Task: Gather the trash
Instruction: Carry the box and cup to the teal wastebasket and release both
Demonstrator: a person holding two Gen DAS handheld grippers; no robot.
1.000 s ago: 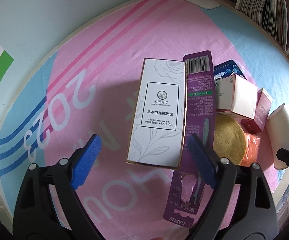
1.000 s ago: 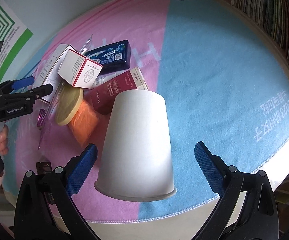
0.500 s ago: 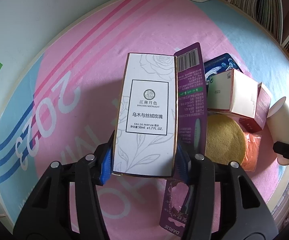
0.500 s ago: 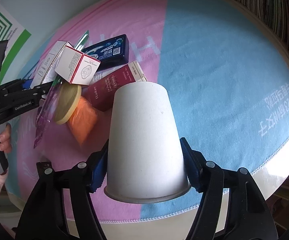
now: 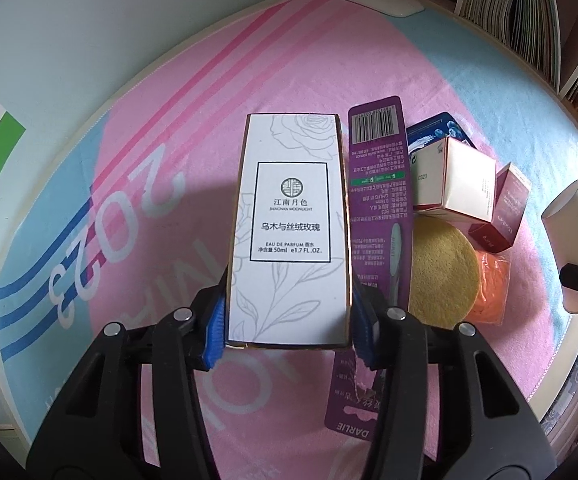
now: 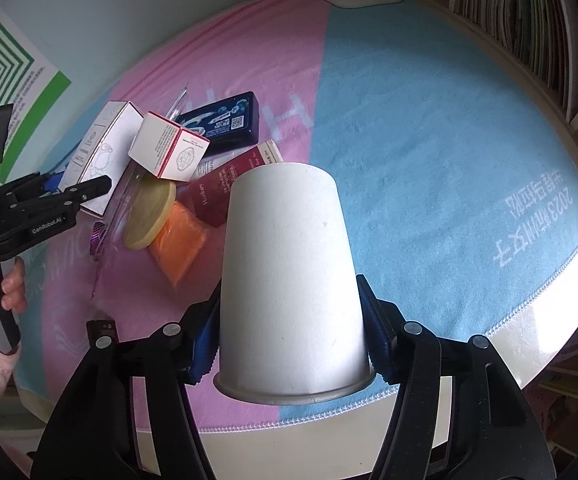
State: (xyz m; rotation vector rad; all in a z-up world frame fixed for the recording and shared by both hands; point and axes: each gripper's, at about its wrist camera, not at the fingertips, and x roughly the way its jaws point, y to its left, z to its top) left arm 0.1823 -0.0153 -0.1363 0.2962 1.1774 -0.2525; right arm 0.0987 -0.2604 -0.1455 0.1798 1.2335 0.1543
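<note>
Clamping down, the left gripper [image 5: 289,320] pinches the white perfume box [image 5: 291,236] between its blue pads, while the right gripper [image 6: 291,340] squeezes the upturned paper cup [image 6: 289,276] near its rim. Risk ahead: the thin cup could crumple or pop free, and lifting the box might drag the purple toothbrush card [image 5: 373,208] touching its right side.

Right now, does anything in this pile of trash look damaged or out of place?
The purple toothbrush package is torn open near its lower end, by the hang tab. The white paper cup lies on its side in the right claw. Nothing looks spilled.
</note>
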